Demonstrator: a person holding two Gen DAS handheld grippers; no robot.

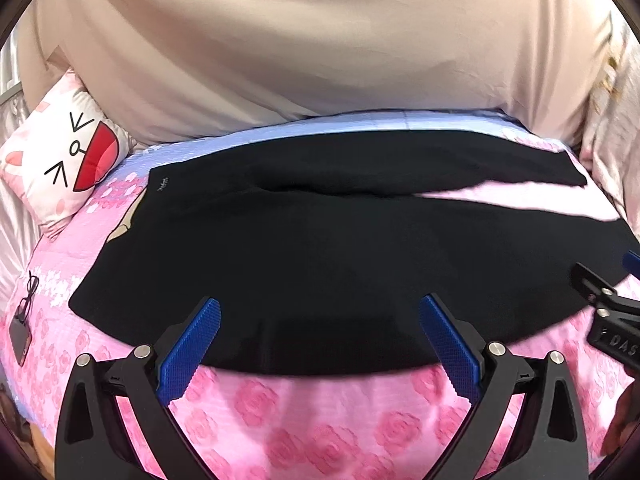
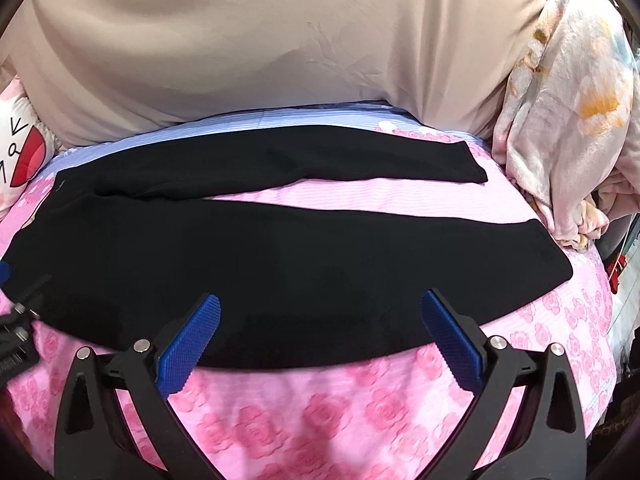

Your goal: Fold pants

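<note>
Black pants [image 1: 312, 248] are laid flat across a pink rose-printed bedspread [image 1: 320, 412], with the waistband toward the left and the two legs spread apart toward the right, a strip of pink showing between them. A beige curtain [image 1: 300, 40] is hung behind the bed, and a blue-striped band of the bedding is seen along the far edge. The left gripper [image 1: 320, 336] is held wide, its blue pads over the near edge of the pants and nothing between them; the right gripper [image 2: 320, 334] is likewise spread wide and empty above the near leg. A cartoon-face pillow [image 1: 68, 160] is seen in full only in the left wrist view, along with eyeglasses [image 1: 29, 294] and a dark phone [image 1: 18, 340] lying at the bedspread's left edge. A crumpled floral blanket [image 2: 568, 120] and both leg hems are shown clearly only in the right wrist view. Nothing is seen lying on the pants.
</note>
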